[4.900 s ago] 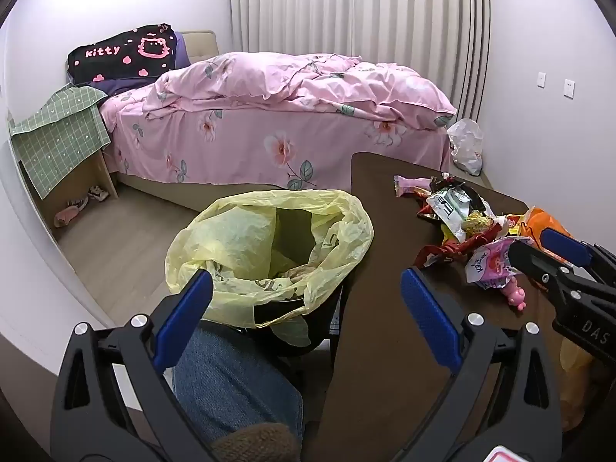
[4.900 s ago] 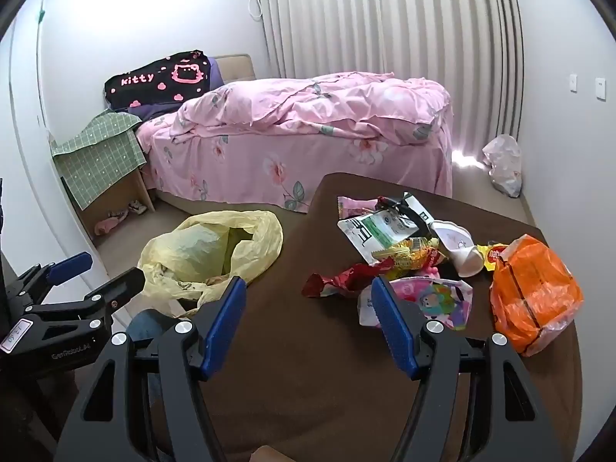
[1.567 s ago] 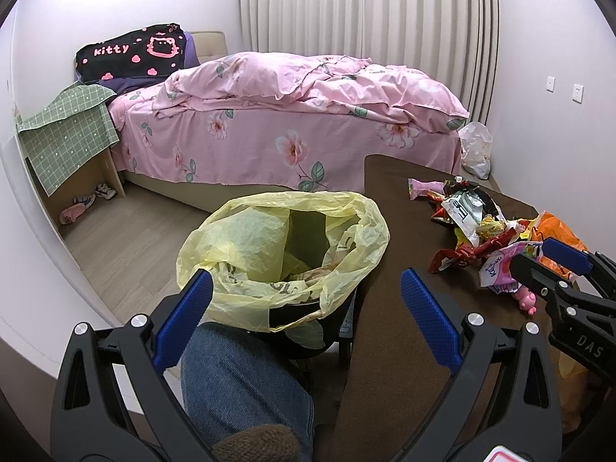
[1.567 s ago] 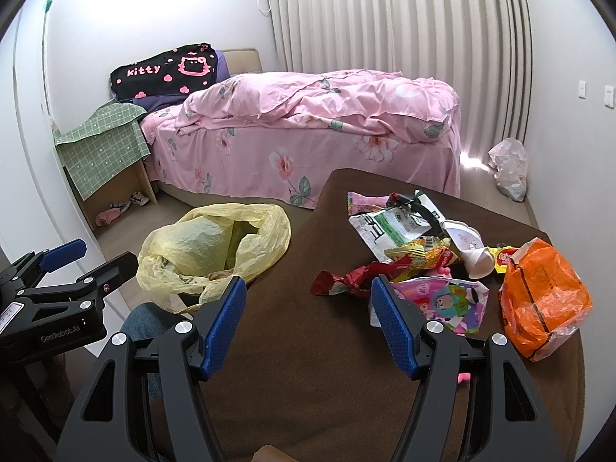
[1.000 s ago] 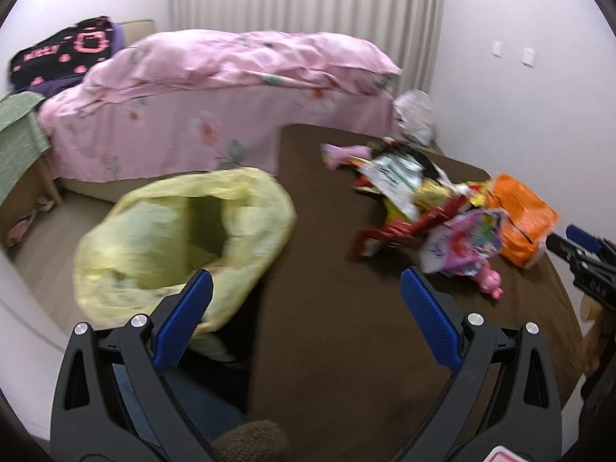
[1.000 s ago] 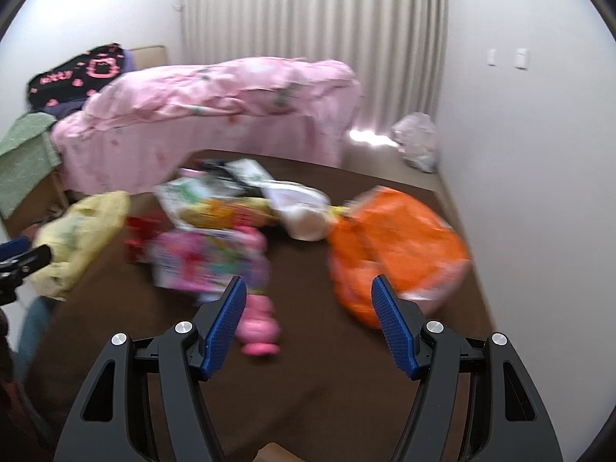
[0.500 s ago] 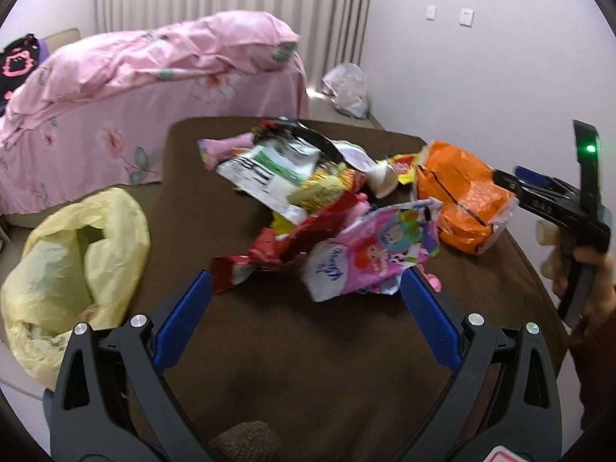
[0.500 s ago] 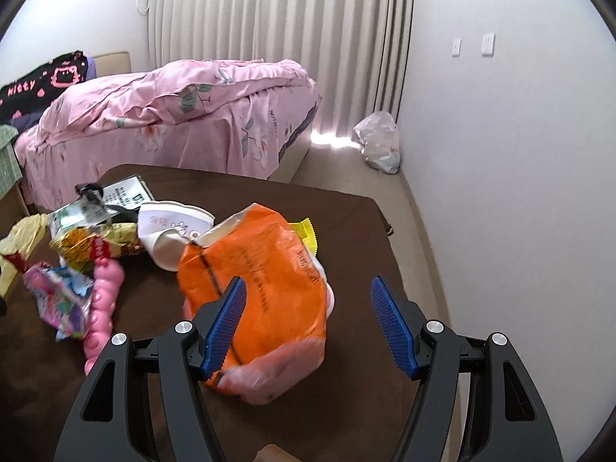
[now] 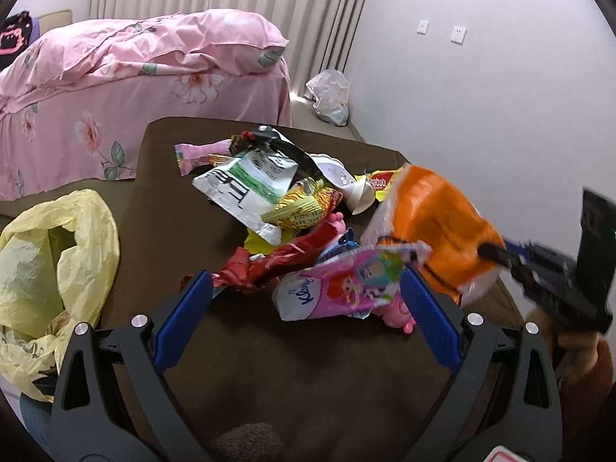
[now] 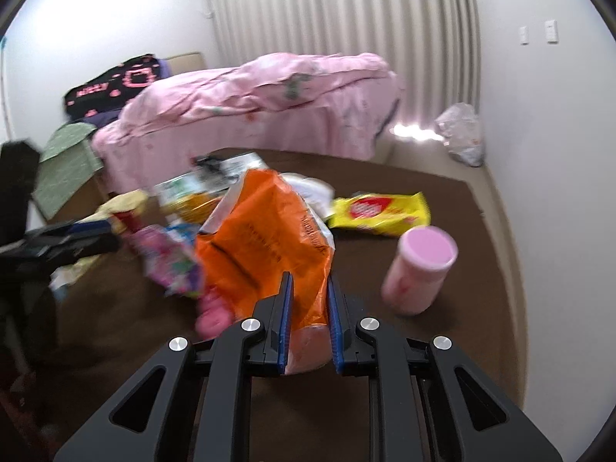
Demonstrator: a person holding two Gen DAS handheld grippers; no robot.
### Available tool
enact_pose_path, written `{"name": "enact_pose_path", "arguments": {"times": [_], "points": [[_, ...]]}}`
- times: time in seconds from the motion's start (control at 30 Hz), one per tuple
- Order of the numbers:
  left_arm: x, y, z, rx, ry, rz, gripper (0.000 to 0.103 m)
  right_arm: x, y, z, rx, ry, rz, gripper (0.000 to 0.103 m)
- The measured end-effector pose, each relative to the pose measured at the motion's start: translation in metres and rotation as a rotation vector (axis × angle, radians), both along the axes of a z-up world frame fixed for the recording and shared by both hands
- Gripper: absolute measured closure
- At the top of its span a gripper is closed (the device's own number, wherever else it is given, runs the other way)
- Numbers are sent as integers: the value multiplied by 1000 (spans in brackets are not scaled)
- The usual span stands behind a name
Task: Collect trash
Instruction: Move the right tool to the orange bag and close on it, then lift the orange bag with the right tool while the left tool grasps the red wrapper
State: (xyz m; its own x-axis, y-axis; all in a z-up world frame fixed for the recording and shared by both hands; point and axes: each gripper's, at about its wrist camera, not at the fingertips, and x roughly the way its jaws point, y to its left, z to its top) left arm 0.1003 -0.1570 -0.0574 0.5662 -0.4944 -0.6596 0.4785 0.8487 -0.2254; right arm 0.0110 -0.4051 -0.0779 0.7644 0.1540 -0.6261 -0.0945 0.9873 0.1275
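Our right gripper (image 10: 308, 321) is closing its blue-padded jaws on the near end of a crinkled orange plastic bag (image 10: 265, 231), which sits squeezed between the pads and rises tilted off the brown table (image 10: 442, 365). In the left wrist view the same orange bag (image 9: 435, 227) appears blurred at the right edge of the litter pile. Our left gripper (image 9: 306, 319) hangs wide open with nothing between its pads, just in front of a pink cartoon-printed wrapper (image 9: 342, 285) and a crumpled red foil wrapper (image 9: 269, 261). Behind these lie a white-and-green snack packet (image 9: 246, 184) and a flat yellow biscuit packet (image 10: 379, 208). A pale pink cylindrical cup (image 10: 419, 273) stands just right of the orange bag. A yellow plastic bin bag (image 9: 50, 269) gapes open off the table's left edge.
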Motion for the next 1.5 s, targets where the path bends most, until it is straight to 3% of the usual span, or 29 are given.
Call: {"name": "enact_pose_path", "arguments": {"times": [0.23,0.47,0.57,0.7,0.83,0.9,1.03,1.13,1.2,1.3,1.43,1.5], "points": [[1,8,5,-73,67,8,19,-44,3,-3,-1,27,-23,86],[-19,1,2,24,30,-12,20,-74,-4,-4,13,56,-23,85],[-27,7,-9,56,49,-11,20,-83,2,-1,12,72,56,83],[-36,26,-16,34,84,29,20,-98,27,1,-43,83,209,75],[-43,42,-11,7,78,64,20,-108,47,1,-80,80,287,73],[-46,47,-6,5,65,83,20,-111,50,4,-73,64,295,65],[-51,57,-1,-12,43,101,20,-104,32,8,90,-8,220,38],[-51,60,-2,-22,47,102,20,-86,29,-6,142,84,187,38],[-52,62,-3,-27,41,104,20,-79,30,-12,97,75,124,38],[-49,65,-6,-37,48,111,20,-66,27,-24,171,78,87,38],[-46,66,-11,-36,57,122,20,-39,25,-56,169,198,5,38],[-46,67,-13,-33,55,123,19,-39,27,-65,184,206,16,39]]}}
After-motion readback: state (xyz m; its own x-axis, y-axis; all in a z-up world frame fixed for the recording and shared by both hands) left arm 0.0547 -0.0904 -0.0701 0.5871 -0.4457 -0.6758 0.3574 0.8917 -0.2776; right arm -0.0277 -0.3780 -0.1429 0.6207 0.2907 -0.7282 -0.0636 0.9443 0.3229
